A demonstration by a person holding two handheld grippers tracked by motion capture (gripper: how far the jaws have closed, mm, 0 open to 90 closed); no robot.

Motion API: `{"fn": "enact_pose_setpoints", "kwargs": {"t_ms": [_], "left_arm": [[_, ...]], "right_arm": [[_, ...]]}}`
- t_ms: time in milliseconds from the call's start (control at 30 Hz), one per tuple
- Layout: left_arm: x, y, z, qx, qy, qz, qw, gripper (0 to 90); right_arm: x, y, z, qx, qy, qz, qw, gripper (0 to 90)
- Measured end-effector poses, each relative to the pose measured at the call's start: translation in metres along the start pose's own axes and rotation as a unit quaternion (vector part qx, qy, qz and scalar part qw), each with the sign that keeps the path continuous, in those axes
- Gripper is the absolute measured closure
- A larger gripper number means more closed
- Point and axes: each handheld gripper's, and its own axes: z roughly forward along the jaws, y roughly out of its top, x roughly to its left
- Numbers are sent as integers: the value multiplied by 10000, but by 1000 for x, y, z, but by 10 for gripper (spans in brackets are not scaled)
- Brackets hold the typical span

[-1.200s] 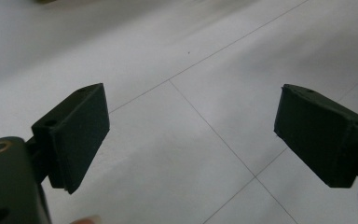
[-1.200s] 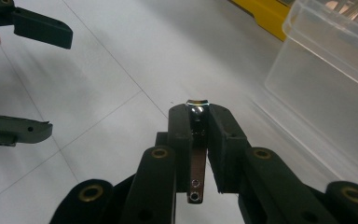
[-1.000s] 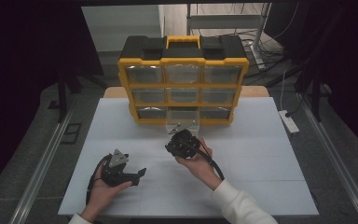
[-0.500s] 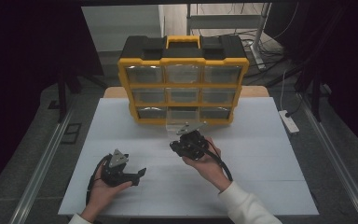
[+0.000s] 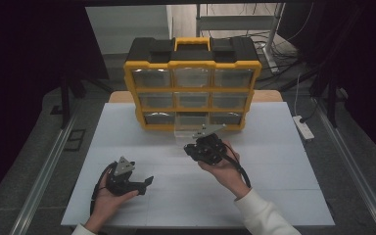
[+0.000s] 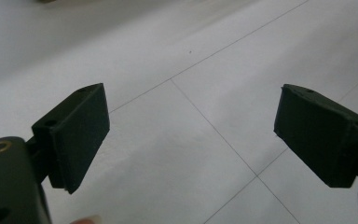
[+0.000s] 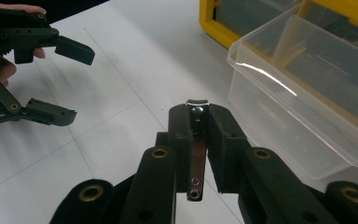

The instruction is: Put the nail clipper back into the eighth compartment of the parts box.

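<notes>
Metal bracket (image 7: 196, 154) in right tongs (image 7: 197, 122), long axis along jaws.

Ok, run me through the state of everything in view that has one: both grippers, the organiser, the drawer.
Left gripper: jaws wide open, nothing held, above the table.
Right gripper: jaws shut on a small metal bracket, beside the clear drawer.
Clear drawer: pulled out of the bottom middle slot, open.
Yellow organiser: upright at the back of the table, other drawers pushed in.
</notes>
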Motion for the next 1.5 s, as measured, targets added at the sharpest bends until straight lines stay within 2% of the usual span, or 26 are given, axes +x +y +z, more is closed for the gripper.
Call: {"fn": "enact_pose_setpoints", "kwargs": {"t_ms": [567, 833, 1333, 1400, 1500], "left_arm": [[0, 0, -1, -33, -1, -27, 10000, 110], [0, 0, -1, -35, -5, -28, 10000, 110], [0, 0, 0, -26, 0, -19, 10000, 110], [0, 0, 0, -22, -2, -14, 10000, 110], [0, 0, 0, -30, -6, -21, 10000, 110]], "right_arm": [[-7, 8, -23, -254, -72, -77, 9996, 796], [-15, 14, -42, -476, -168, 4, 9987, 796], [-26, 20, -66, -732, -329, 104, 9967, 796], [-30, 20, -69, -713, -473, 222, 9961, 796], [-35, 19, -72, -754, -515, 300, 9954, 795]]}}
